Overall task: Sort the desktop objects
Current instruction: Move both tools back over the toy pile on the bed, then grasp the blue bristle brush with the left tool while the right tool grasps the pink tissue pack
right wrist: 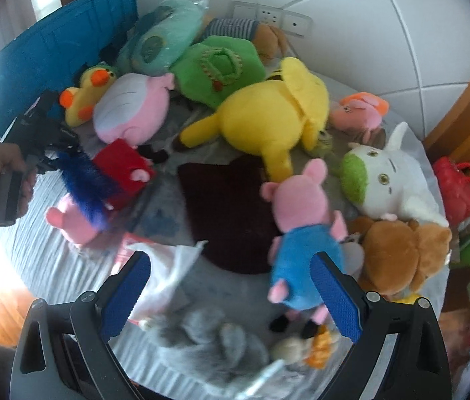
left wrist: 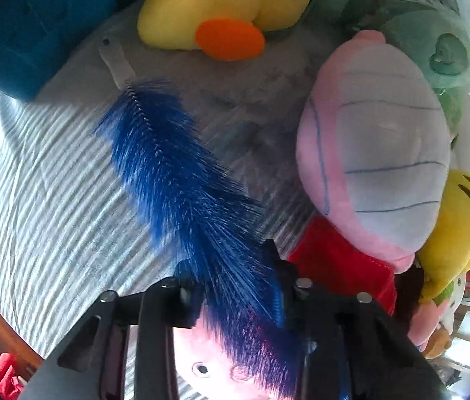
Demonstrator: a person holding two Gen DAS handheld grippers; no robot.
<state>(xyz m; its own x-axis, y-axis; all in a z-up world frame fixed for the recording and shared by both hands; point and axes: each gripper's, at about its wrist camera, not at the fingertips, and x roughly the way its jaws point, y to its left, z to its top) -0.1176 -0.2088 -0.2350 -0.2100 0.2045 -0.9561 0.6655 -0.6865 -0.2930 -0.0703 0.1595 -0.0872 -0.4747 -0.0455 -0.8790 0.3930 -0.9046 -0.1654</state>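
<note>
two grippers: the left gripper (left wrist: 235,286) clamps a bristly blue brush (left wrist: 175,173) with a wire core; only the right wrist view shows the right gripper (right wrist: 231,295), spread wide over a soft blue-bodied pig plush (right wrist: 304,230).

My left gripper (left wrist: 235,283) has bare striped cloth (left wrist: 41,200) open to its left. Ahead the duck (left wrist: 221,10) blocks the way, and the pink pig (left wrist: 374,146) crowds the right. The brush (left wrist: 175,170) I hold lies across the middle. My right gripper (right wrist: 231,296), jaws wide, has the dark mat (right wrist: 228,210) clear ahead; the blue pig (right wrist: 304,233) stands just beside my right finger, and grey fur (right wrist: 208,343) lies under me.
</note>
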